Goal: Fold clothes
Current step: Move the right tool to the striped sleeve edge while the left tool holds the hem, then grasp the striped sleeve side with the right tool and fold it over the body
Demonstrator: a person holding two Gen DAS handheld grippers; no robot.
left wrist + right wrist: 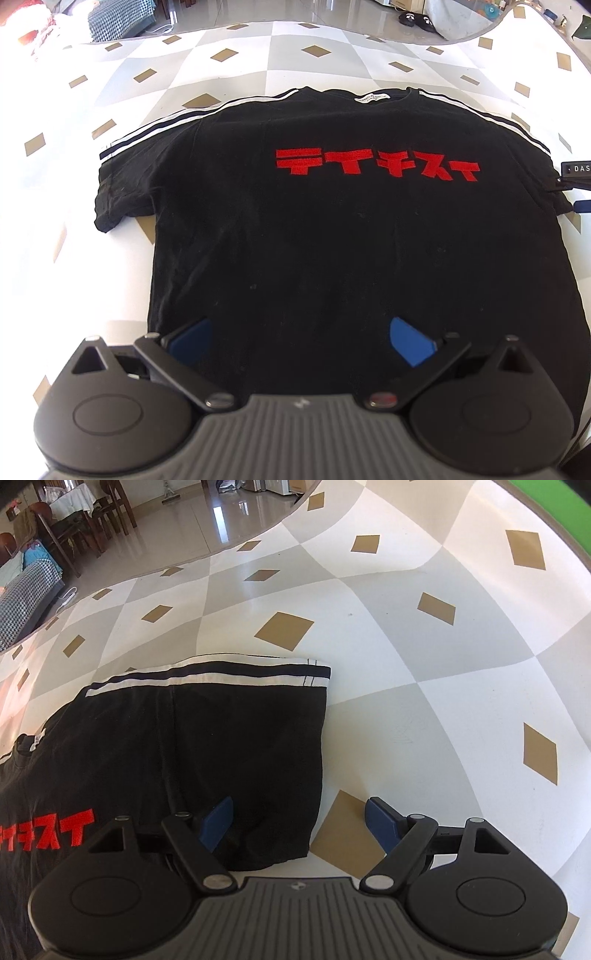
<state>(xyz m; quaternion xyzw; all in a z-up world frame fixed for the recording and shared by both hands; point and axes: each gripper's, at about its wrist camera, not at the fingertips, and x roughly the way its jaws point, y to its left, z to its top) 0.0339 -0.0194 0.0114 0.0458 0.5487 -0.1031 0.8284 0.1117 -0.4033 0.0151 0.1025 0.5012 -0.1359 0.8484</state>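
A black T-shirt (303, 229) with red lettering and white shoulder stripes lies flat, front up, on the patterned table. My left gripper (299, 341) hovers open over the shirt's lower body, blue pads wide apart with only flat cloth below them. In the right wrist view the shirt's right sleeve (240, 738) lies spread out. My right gripper (299, 823) stands open over the sleeve's outer edge: one pad is above the black cloth, the other above the bare table. The right gripper's tip (578, 184) peeks in at the left wrist view's right edge.
The table (406, 646) has a white and grey cover with tan diamonds and stretches far beyond the shirt. Past its far edge are a shiny floor, chairs (74, 528) and a checked cushion (22, 602). A green surface (546, 506) shows at the top right.
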